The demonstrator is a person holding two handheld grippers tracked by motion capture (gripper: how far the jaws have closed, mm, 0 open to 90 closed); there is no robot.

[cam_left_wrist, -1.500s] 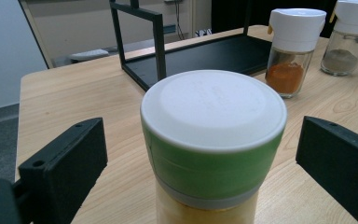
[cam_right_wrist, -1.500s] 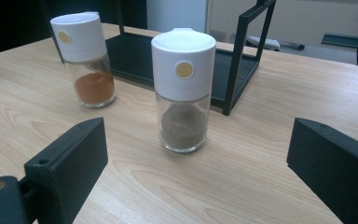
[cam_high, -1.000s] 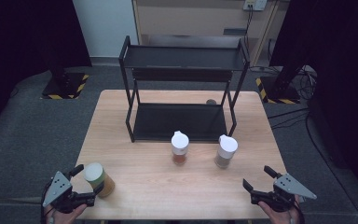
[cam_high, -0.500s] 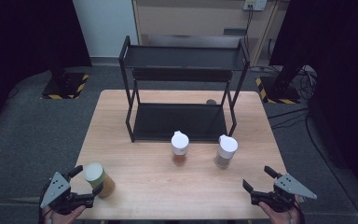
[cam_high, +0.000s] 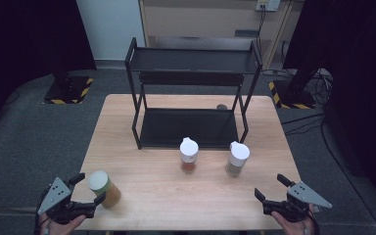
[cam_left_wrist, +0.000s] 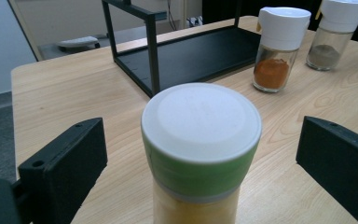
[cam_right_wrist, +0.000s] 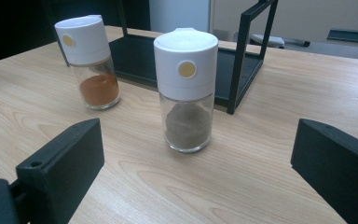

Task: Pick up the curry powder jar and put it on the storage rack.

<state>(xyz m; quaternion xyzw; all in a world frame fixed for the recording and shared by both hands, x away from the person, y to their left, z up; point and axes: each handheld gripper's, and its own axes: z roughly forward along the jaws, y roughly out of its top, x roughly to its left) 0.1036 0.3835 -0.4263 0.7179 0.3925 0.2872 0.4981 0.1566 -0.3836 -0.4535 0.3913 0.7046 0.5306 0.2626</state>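
— So where is the left gripper (cam_high: 87, 190)?

— At the near left corner of the table (cam_high: 142, 196), with its jaws spread wide on either side of the green-collared jar (cam_left_wrist: 200, 154). Neither jaw touches the jar; there is a clear gap on both sides. The jar stands upright on the wood, white lid on top, yellowish contents below.

— And the right gripper (cam_high: 273, 189)?

— Near the right front edge, holding nothing. Its jaws have just been opening and now stand wide apart, pointing at the grey spice shaker (cam_right_wrist: 185, 88), which stands just in front of the black rack (cam_high: 191, 88).

— Anything beside it?

— The orange spice shaker (cam_right_wrist: 89, 63), a little to its left, also upright before the rack's lower shelf.
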